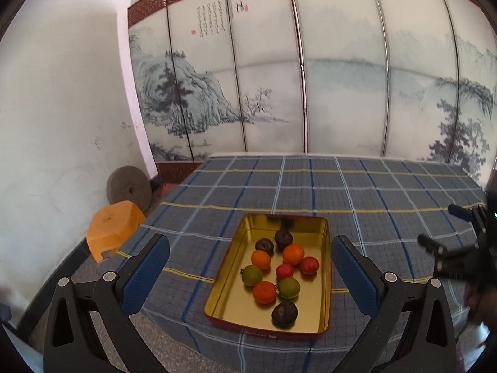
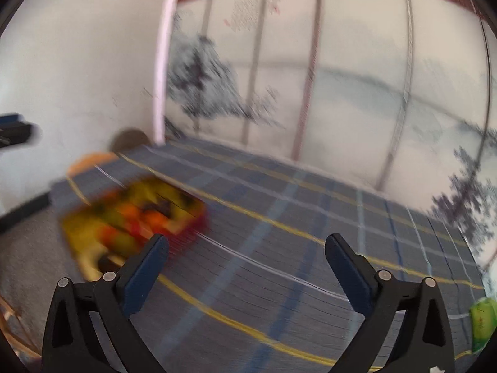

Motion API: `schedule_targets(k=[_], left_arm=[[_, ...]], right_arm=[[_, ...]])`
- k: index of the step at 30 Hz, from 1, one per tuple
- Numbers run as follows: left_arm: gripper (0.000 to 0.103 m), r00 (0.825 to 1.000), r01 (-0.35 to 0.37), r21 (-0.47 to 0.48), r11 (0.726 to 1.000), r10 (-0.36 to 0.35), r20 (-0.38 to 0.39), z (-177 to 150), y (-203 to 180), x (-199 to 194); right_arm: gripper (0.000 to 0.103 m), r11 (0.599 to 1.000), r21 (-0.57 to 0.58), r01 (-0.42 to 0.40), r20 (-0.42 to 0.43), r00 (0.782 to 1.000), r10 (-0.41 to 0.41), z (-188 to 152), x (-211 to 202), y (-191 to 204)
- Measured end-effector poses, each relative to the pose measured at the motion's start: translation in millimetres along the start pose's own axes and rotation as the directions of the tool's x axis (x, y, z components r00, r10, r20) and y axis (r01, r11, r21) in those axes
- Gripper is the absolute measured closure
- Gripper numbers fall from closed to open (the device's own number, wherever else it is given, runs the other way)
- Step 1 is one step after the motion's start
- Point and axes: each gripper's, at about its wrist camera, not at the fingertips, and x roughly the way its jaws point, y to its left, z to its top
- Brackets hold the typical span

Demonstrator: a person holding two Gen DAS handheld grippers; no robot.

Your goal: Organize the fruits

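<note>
Gold tray (image 1: 323, 279) with red rim holds orange, red, green and dark fruits (image 1: 264, 292); jaws of both grippers stand apart, empty

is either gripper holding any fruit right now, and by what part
Nothing is held. The left gripper and right gripper both stand open with empty fingers; all the fruit lies in the gold rectangular metal tray.
</note>
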Motion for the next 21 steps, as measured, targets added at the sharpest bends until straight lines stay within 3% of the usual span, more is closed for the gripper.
schedule_targets(k=[4,6,11,14,18,21], left_arm=[[0.0,0.999,-0.009,0.006,1.0,0.009,-0.035,4,-12,17],[0.0,0.999,-0.022,0.009,1.0,0.022,-0.044,6,-16,23],[0.0,0.995,-0.024,0.016,1.0,0.026,-0.096,12,-27,41],[0.0,0.994,-0.036,0.033,0.999,0.039,-0.106,15,-34,46],[0.0,0.992,-0.043,0.044,0.998,0.048,-0.12,18,-42,51],[0.0,0.991,-0.052,0.045,0.998,0.057,-0.118,19,-44,52]], right_arm=[[0.004,0.993,0.033,0.114,-0.191,0.976,-0.106,-23,56,-74],[0.004,0.981,0.046,0.188,-0.296,0.94,-0.167,-38,83,-114],[0.004,0.958,0.137,0.251,-0.462,0.872,-0.162,-71,127,-192],[0.002,0.953,0.174,0.248,-0.494,0.859,-0.133,-80,141,-219],[0.0,0.943,0.258,0.21,-0.481,0.874,-0.063,-84,158,-245],[0.0,0.935,0.273,0.225,-0.447,0.891,-0.084,-81,167,-256]])
